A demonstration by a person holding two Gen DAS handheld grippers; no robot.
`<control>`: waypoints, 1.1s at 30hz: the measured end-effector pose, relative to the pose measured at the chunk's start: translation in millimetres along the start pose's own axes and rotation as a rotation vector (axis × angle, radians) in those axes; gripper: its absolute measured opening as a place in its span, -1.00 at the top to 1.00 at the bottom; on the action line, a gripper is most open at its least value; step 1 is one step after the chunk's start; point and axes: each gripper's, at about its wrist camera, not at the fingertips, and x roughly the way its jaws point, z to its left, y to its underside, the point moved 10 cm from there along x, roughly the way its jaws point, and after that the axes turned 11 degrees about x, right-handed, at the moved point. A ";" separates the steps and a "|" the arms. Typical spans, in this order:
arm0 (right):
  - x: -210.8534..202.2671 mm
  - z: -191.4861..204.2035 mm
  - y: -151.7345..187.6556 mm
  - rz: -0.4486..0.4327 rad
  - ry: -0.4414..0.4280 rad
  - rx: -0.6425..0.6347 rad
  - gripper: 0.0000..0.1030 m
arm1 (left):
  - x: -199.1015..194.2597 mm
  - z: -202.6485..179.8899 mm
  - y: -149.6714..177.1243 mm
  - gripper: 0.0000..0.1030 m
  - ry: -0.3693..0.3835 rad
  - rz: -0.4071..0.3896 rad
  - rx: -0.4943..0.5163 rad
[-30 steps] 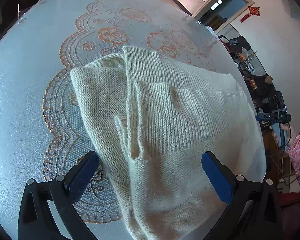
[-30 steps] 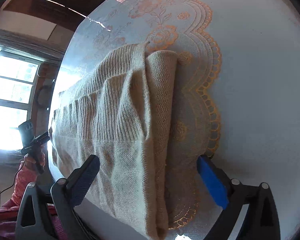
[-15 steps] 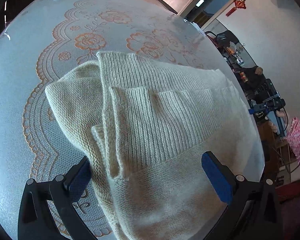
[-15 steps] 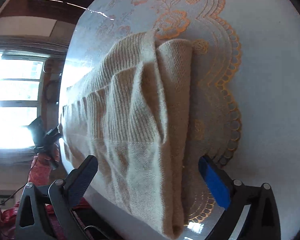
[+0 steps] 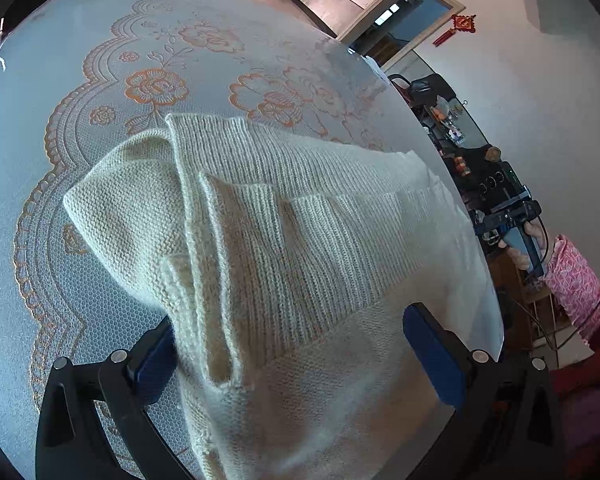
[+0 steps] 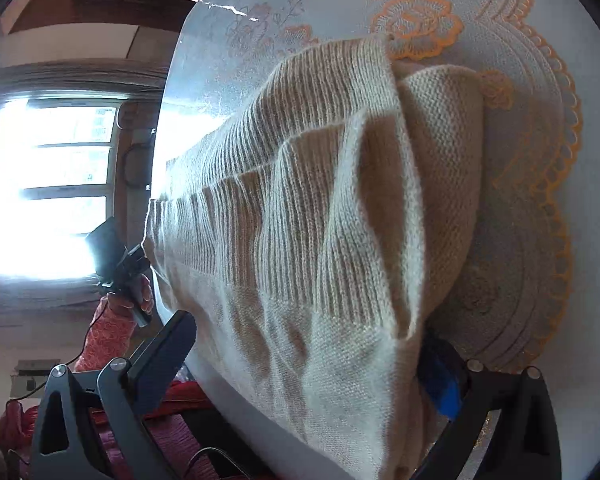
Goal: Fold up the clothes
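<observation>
A cream knitted sweater (image 5: 284,240) lies partly folded on a round table (image 5: 28,128) covered with a white cloth patterned in orange flowers, its ribbed hem doubled over the plain knit and its near edge reaching the table rim. The left gripper (image 5: 290,350) stands wide, both blue pads over the sweater, gripping nothing. The right gripper (image 6: 308,354) is also spread wide, the sweater's edge lying between its fingers, unclamped
</observation>
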 end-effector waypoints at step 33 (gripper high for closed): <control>4.4 -2.5 -1.1 -0.097 0.104 0.031 0.60 | -5.7 29.6 -6.1 0.53 0.016 -0.191 -0.371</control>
